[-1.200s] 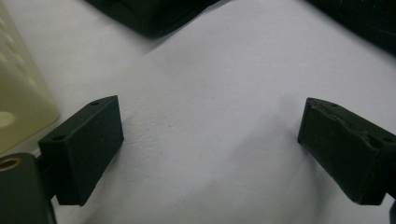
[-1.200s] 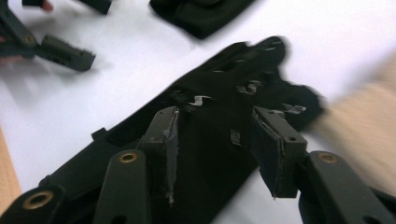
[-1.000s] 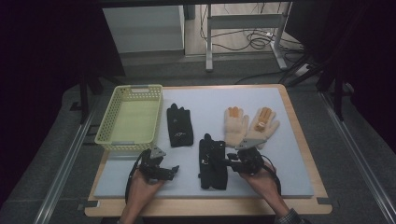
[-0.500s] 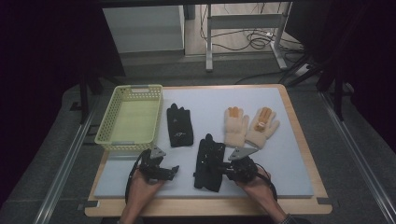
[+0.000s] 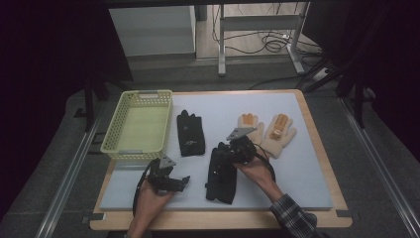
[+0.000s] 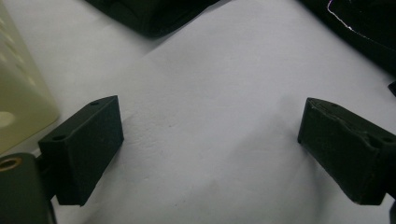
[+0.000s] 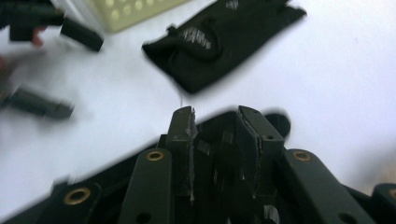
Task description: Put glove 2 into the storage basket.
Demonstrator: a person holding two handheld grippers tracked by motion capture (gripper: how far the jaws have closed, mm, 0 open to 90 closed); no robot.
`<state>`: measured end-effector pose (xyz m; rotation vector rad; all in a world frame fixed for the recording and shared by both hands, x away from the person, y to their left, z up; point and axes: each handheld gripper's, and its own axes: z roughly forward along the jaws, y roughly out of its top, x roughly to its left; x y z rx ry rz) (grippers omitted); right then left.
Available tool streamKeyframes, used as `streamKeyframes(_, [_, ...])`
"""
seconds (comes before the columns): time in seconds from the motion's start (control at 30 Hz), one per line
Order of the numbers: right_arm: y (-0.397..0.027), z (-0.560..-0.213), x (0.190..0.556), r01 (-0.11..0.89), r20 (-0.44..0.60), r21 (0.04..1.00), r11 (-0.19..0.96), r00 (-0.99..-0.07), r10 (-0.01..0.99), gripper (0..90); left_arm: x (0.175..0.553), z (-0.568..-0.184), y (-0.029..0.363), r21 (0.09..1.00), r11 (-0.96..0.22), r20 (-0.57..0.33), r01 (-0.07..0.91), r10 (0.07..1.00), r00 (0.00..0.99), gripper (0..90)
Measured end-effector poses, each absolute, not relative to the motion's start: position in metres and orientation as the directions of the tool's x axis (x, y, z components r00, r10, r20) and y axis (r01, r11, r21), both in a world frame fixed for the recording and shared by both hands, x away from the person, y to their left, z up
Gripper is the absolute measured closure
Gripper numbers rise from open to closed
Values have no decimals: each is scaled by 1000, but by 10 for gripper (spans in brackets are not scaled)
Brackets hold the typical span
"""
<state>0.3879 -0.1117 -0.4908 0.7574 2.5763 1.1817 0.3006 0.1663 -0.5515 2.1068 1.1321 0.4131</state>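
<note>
Beside the basket (image 5: pixel 137 126) the right gripper (image 5: pixel 229 152) is clenching a black glove (image 5: pixel 221 173) — the left gripper (image 5: pixel 179 181) is lying released.

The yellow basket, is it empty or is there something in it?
Empty: the yellow basket shows only its bare floor in the high view, no glove inside.
</note>
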Motion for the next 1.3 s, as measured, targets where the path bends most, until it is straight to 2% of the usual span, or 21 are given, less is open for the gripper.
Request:
streamKeyframes(0.17, [-90,-487,410,359,20,753,552,-851,526,689,301,-551,166,708,-375,-45,599,822,568,71])
streamKeyframes(0.33, [-64,-488,434,343,-5,742,575,-856,517,666,301,-552,166,708,-375,-45,599,822,568,71])
streamKeyframes(0.6, [-27,-501,471,339,-20,720,606,-862,506,516,301,-552,167,708,-374,-47,599,822,568,71])
streamKeyframes(0.67, [-24,-502,474,334,-27,718,611,-864,503,503,301,-552,166,709,-372,-49,600,822,568,71])
streamKeyframes(0.8, [-7,-512,489,345,-22,708,617,-861,507,409,301,-552,166,708,-372,-49,600,822,567,71])
streamKeyframes(0.93, [1,-519,496,347,-38,690,635,-859,511,391,301,-552,166,709,-372,-49,599,822,568,71])
streamKeyframes(1.03, [5,-527,500,377,-34,660,650,-849,527,443,301,-552,166,709,-372,-48,599,822,568,71])
streamKeyframes(1.07, [2,-529,502,406,20,671,620,-846,532,537,301,-552,166,709,-372,-48,599,822,568,71])
streamKeyframes(1.13, [1,-529,503,409,25,673,617,-845,534,569,301,-552,166,708,-373,-48,599,822,568,71])
streamKeyframes(1.17, [1,-529,503,414,27,671,615,-842,538,635,301,-552,166,709,-372,-48,599,822,568,71])
streamKeyframes(1.2, [2,-527,501,427,31,661,617,-837,546,748,301,-552,166,708,-373,-48,599,822,568,71])
streamKeyframes(1.3, [4,-525,498,437,23,654,618,-827,561,801,301,-552,166,708,-373,-48,599,822,568,71])
